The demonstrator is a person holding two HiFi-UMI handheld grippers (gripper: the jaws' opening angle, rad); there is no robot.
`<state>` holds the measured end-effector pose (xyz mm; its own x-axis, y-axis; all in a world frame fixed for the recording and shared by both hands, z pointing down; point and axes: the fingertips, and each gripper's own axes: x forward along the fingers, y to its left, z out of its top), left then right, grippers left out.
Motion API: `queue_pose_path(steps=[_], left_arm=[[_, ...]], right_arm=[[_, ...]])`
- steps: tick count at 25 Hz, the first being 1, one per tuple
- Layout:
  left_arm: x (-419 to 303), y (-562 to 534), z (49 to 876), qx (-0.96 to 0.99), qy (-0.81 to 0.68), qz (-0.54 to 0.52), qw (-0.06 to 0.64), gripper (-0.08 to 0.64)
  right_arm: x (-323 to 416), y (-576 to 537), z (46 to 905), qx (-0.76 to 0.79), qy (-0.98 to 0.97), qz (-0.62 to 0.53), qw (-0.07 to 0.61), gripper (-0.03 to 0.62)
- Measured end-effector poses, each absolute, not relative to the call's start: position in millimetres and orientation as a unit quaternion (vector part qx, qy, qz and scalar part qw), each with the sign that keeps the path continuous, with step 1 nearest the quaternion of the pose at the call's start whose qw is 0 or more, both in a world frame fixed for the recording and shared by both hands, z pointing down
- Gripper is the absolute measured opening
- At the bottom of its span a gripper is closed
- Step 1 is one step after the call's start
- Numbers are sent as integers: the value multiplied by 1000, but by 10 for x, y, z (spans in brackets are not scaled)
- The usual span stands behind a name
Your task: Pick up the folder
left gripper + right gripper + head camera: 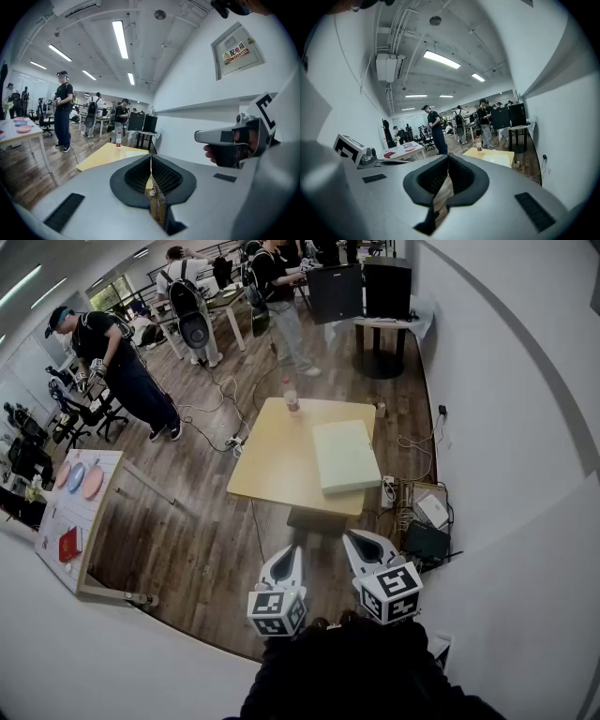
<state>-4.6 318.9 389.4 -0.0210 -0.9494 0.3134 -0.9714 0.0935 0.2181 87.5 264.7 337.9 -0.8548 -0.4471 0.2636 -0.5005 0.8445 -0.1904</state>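
Observation:
A pale green folder (344,456) lies flat on the right half of a yellow wooden table (272,470). A red-capped bottle (292,396) stands at the table's far edge. My left gripper (295,551) and right gripper (350,538) hang side by side over the floor, short of the table's near edge, both shut and empty. Past the shut jaws in the left gripper view (150,157) I see the table (101,157), the folder (136,153) and the bottle (118,139). In the right gripper view (448,157) the folder (498,160) and the bottle (478,144) lie ahead.
A white wall runs close along the right. Boxes and a power strip (422,521) sit on the floor by the table's right side, with cables (220,404) to its left. A white table (75,512) with plates stands at left. People (117,362) stand further back.

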Motion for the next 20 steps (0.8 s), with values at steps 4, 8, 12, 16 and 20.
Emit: queue_pose_path(steps=[4, 8, 12, 16, 20], left_arm=[[-39, 3137, 3902, 672, -715, 28, 192, 34], [6, 3101, 3966, 676, -710, 29, 197, 34], [59, 3059, 3971, 676, -709, 29, 200, 34], [127, 3027, 4028, 674, -709, 29, 207, 34], [216, 2971, 4097, 675, -706, 32, 212, 35]], right_arm=[[882, 2610, 3418, 251, -954, 124, 108, 23], [898, 2582, 3458, 248, -954, 126, 109, 23], [943, 2556, 3467, 246, -955, 128, 109, 23], [1005, 2508, 3522, 248, -953, 139, 108, 25], [1072, 2463, 3603, 244, -952, 146, 114, 25]])
